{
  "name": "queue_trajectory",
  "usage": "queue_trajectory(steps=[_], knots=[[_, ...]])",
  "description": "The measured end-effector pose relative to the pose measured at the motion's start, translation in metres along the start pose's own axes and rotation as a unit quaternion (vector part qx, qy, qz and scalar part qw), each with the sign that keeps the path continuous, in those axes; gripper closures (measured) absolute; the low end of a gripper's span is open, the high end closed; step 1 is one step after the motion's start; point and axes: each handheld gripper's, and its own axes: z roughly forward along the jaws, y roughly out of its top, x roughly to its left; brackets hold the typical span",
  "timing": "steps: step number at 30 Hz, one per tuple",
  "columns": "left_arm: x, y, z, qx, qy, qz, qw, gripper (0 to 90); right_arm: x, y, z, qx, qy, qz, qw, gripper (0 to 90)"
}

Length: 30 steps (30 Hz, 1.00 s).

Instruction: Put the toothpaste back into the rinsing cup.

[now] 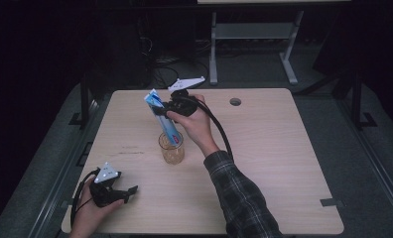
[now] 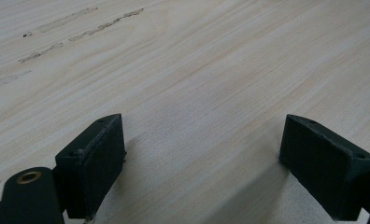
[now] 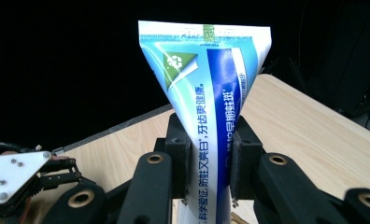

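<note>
High view: pale wooden table (image 1: pixel 284 148), broad, bare. Your right gripper (image 1: pixel 170 110) clamps blue-and-white soft plastic toothpaste tube (image 1: pixel 162 116) mid-body, crimped end up, lower end inside clear amber glass cup (image 1: pixel 171 148) near table centre. Tube light, squashy, slick film; hold flat faces, don't squeeze hard. Cup fragile, tips easily. Your left gripper (image 1: pixel 116 193) rests at near-left edge, jaws apart, holding nothing.

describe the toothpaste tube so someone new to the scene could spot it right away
Start at the light wooden table and find the clear cup near its middle. The toothpaste tube slants up out of it, clamped in the right claw. It is the one blue-and-white thing there, its flat crimped end uppermost.
</note>
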Motion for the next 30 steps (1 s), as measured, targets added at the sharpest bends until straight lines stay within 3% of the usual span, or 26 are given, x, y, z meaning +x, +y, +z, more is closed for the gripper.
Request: queue_trajectory(steps=[30], knots=[[0.000, 0.000, 0.000, 0.000, -0.001, 0.000, 1.0000, 13.3, -0.003, -0.039, 0.013, 0.032, 0.015, 0.009, 0.9993, 72.6]])
